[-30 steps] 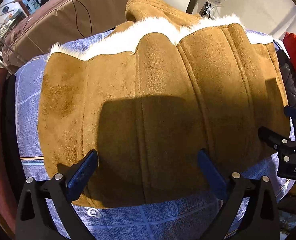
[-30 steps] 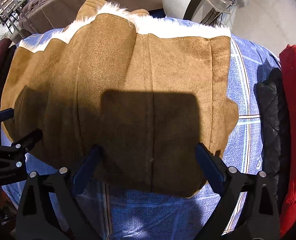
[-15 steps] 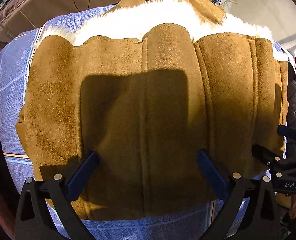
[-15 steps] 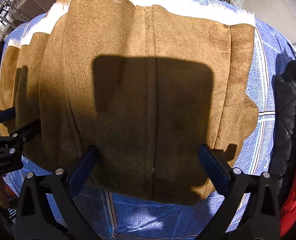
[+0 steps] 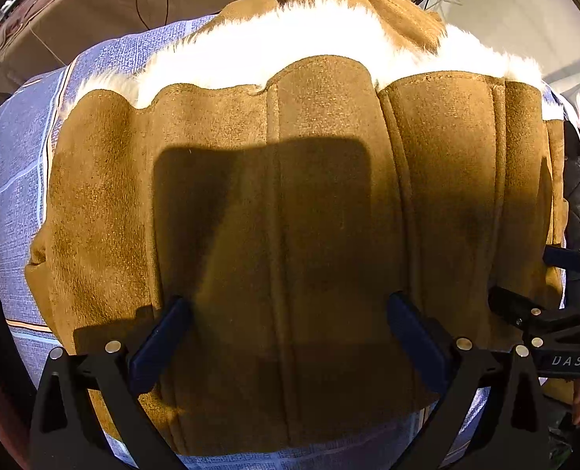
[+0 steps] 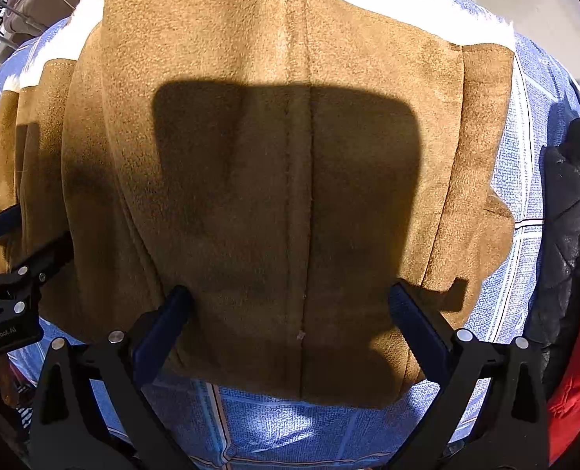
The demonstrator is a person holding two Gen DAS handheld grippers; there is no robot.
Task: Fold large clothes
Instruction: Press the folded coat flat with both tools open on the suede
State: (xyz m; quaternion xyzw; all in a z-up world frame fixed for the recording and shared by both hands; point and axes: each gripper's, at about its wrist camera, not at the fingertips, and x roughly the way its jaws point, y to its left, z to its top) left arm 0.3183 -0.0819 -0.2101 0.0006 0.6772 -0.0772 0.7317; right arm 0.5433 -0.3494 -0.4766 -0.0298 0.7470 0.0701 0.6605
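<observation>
Both grippers spread wide over the folded tan coat on the blue checked cloth.

Left wrist view: left gripper [image 5: 286, 333] hangs with jaws released, nothing between them; suede coat [image 5: 282, 211] fills the gap below the pads, white fleece lining [image 5: 258, 55] at its far edge. The right gripper [image 5: 525, 282] shows at the coat's right side.
Right wrist view: right gripper [image 6: 290, 329] likewise parted and empty (coat's near hem sits between the fingers), checked cloth [image 6: 282, 427] beneath, a black quilted garment [image 6: 568, 235] to the right.

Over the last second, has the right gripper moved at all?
Yes. The right gripper has moved forward over the tan coat: in its own view the coat's white fur edge has slid to the top of the picture, and the coat looks larger.
</observation>
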